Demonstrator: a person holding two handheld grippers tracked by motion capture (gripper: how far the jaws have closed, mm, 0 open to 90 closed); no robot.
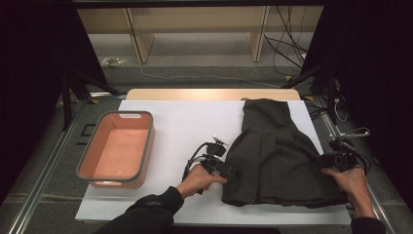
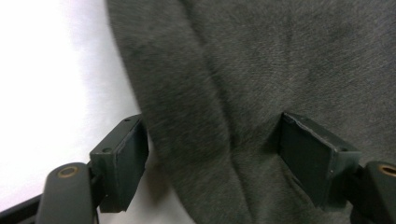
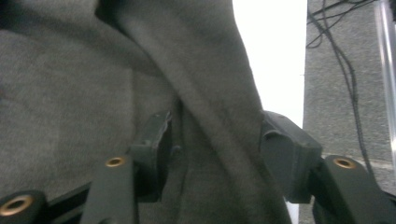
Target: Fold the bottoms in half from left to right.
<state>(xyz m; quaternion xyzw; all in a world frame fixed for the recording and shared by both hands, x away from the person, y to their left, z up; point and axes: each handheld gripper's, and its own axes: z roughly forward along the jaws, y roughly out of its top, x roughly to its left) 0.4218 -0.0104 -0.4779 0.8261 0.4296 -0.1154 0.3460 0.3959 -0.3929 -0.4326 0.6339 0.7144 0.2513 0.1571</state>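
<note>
A white table top fills the middle of the high view, grey floor and pale shelving at the top. A dark grey garment lies at centre right, and an orange tub sits at left. The left gripper meets the cloth's left edge, the right gripper its right edge. The gripper views alone show both sets of jaws spread, a fold of cloth between them, unpinched. The garment's front hem looks bunched; its shape is hard to read.
</note>
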